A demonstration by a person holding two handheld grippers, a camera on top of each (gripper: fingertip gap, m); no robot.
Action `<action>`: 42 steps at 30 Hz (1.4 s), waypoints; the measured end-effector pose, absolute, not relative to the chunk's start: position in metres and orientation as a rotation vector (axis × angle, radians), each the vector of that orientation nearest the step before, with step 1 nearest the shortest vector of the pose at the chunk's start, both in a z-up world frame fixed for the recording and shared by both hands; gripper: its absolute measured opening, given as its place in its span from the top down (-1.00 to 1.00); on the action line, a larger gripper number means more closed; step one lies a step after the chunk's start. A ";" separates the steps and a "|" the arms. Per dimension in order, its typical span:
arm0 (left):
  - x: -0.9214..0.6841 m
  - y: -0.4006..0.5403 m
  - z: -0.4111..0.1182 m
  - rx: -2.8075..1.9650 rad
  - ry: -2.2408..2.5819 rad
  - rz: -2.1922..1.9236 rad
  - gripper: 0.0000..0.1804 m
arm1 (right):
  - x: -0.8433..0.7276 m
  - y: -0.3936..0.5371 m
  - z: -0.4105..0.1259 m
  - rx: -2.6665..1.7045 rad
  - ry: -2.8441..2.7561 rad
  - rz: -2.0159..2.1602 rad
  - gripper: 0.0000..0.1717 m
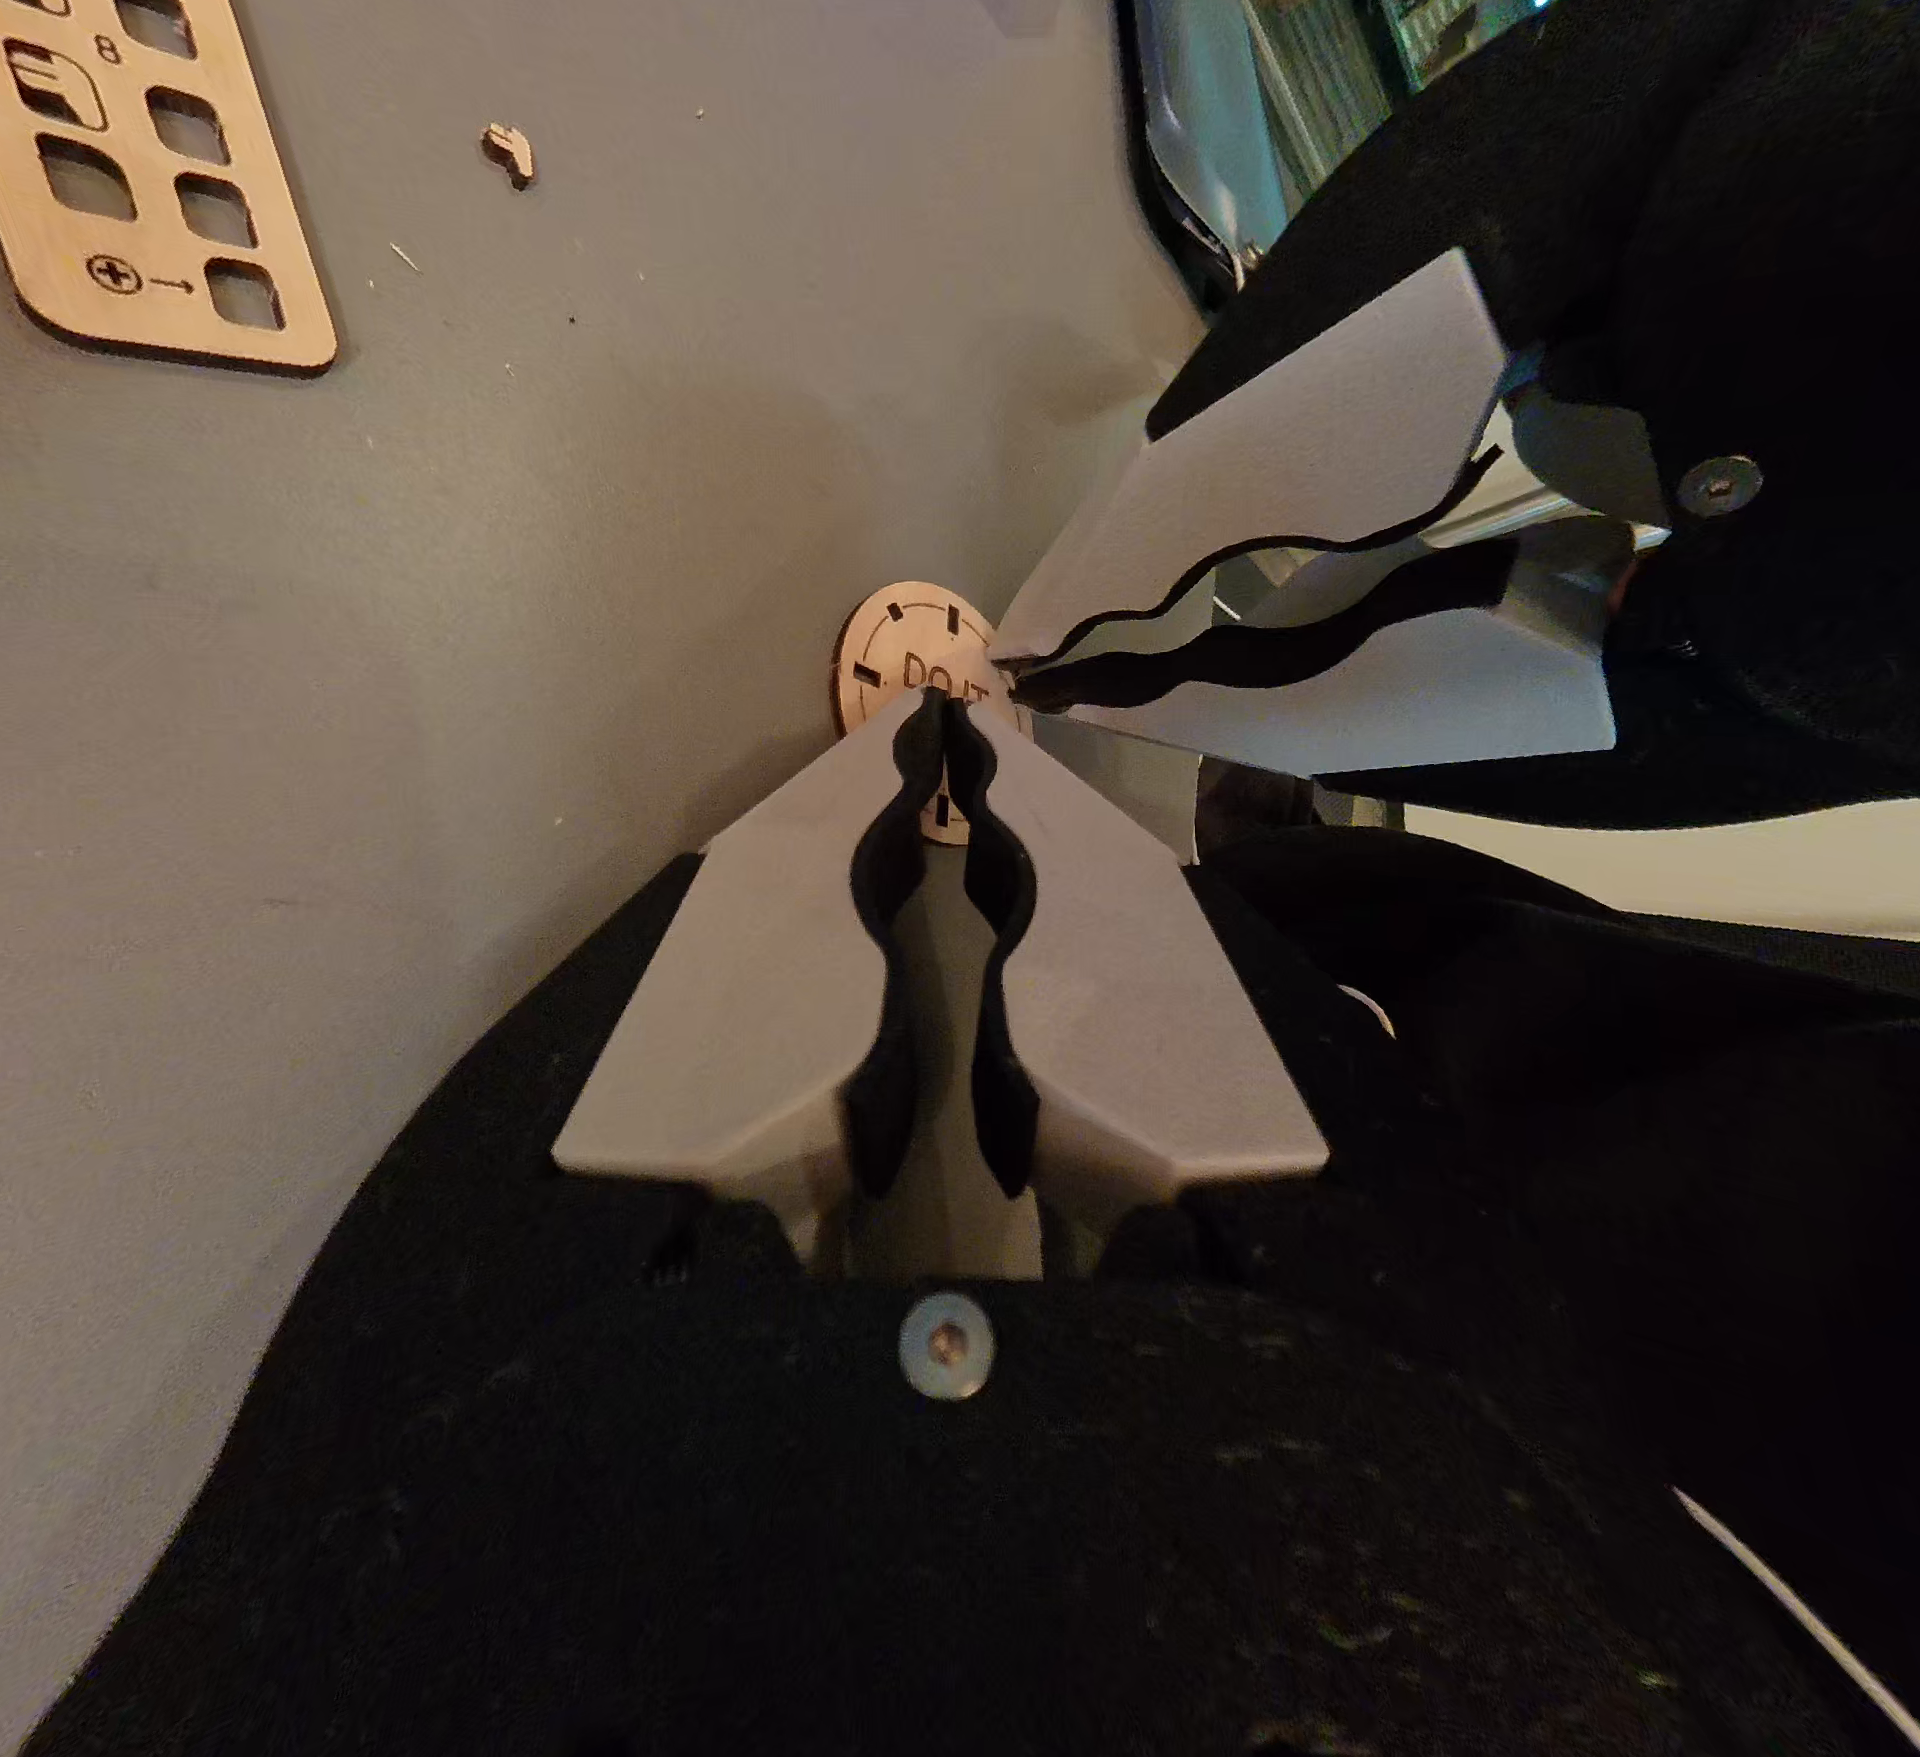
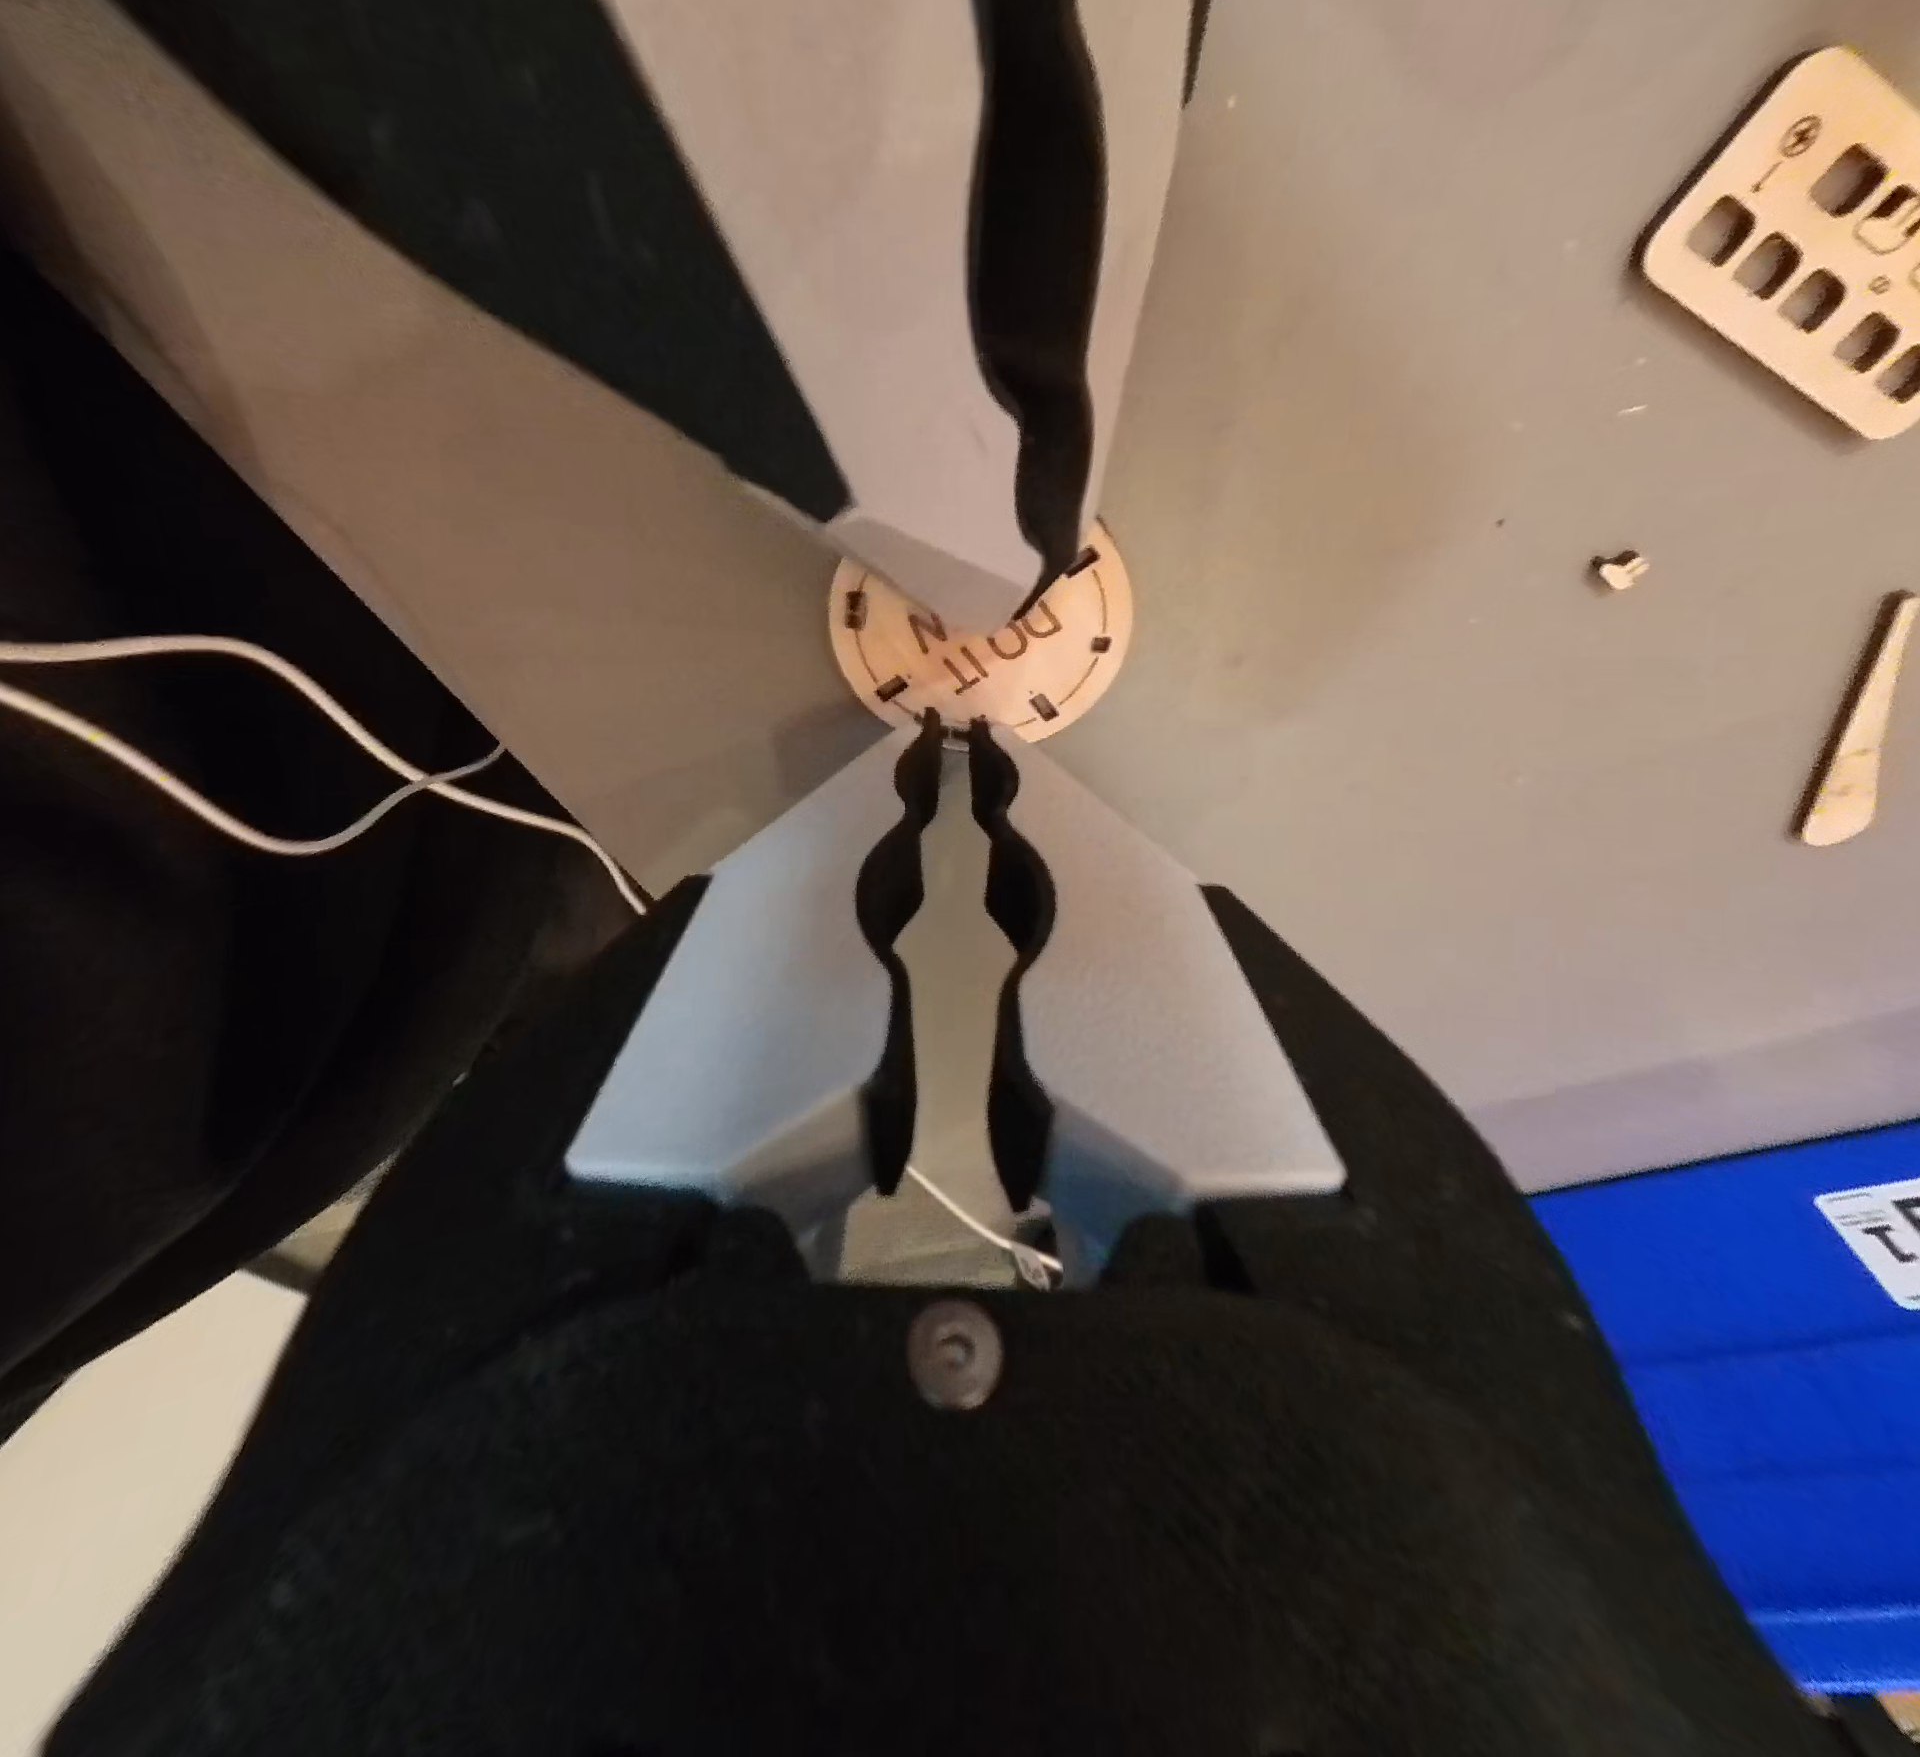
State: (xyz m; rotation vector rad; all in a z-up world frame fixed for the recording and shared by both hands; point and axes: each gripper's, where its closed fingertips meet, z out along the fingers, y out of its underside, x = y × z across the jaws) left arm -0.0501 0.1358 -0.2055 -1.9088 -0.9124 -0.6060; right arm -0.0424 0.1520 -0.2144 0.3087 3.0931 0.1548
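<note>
- Left tongs [image 1: 940,699]: jaws closed tip to tip, with nothing between the black pads. The tip bears down on the face of the wooden disc, close to one of its slots.
- Right tongs [image 2: 954,728]: jaws nearly closed, with a narrow gap at the tips. A small pale piece [image 2: 952,741] sits in that gap and appears pinched, but it is too small to identify. The tips meet the near rim of the disc, at right angles to the left tongs.
- Wooden disc [image 2: 1081,658]: round and pale, lying flat on the worktop directly under both tips. It has an engraved ring, engraved lettering and several short dark slots round the ring. The visible slots are empty; whether one lies beneath the right tips cannot be told.
- Worktop [image 1: 623,460]: grey and matt, with a few specks, and carries everything listed.
- Small wooden bit [image 2: 1619,569]: loose, well apart from the tongs, on the right pair's right side.
- Tapered wooden strip [image 2: 1860,731]: lies flat, just beyond that bit.
- Wooden panel [image 2: 1787,253]: has rounded corners and rows of cut-out windows, most of them empty. It lies farthest out on the same side.
- White cable [image 2: 260,834]: runs over black cloth, left of the right tongs.
- Blue box [image 2: 1714,1395]: behind and to the right of the right tongs.
</note>
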 end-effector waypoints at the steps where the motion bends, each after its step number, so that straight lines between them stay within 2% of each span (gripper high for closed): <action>1: -0.050 0.136 -0.205 -1.909 -0.912 -0.606 1.00 | -0.042 0.152 -0.214 0.298 3.106 0.146 0.95; 6: -0.050 0.136 -0.205 -1.908 -0.912 -0.606 1.00 | -0.043 0.151 -0.214 0.249 3.174 0.087 0.93; 9: -0.050 0.136 -0.205 -1.909 -0.912 -0.604 1.00 | -0.049 0.154 -0.212 0.270 3.217 0.062 0.74; 13: -0.050 0.136 -0.205 -1.907 -0.912 -0.606 1.00 | -0.049 0.158 -0.210 0.305 3.219 0.030 0.71; 15: -0.050 0.136 -0.205 -1.906 -0.913 -0.607 1.00 | -0.050 0.157 -0.207 0.322 3.227 -0.018 0.76; 18: -0.050 0.136 -0.205 -1.906 -0.913 -0.607 1.00 | -0.060 0.154 -0.199 0.386 3.271 -0.150 1.00; 23: -0.050 0.136 -0.205 -1.906 -0.913 -0.606 1.00 | -0.064 0.157 -0.199 0.674 3.188 -0.387 1.00; 27: -0.050 0.136 -0.205 -1.906 -0.913 -0.606 1.00 | -0.054 0.140 -0.187 0.684 3.150 -0.602 1.00; 32: -0.050 0.136 -0.206 -1.907 -0.912 -0.604 1.00 | -0.045 0.148 -0.206 0.657 3.172 -0.505 1.00; 38: -0.050 0.136 -0.206 -1.908 -0.912 -0.599 1.00 | -0.050 0.143 -0.194 0.692 3.174 -0.591 1.00; 42: -0.050 0.136 -0.206 -1.908 -0.912 -0.598 1.00 | -0.051 0.151 -0.206 0.687 3.209 -0.517 1.00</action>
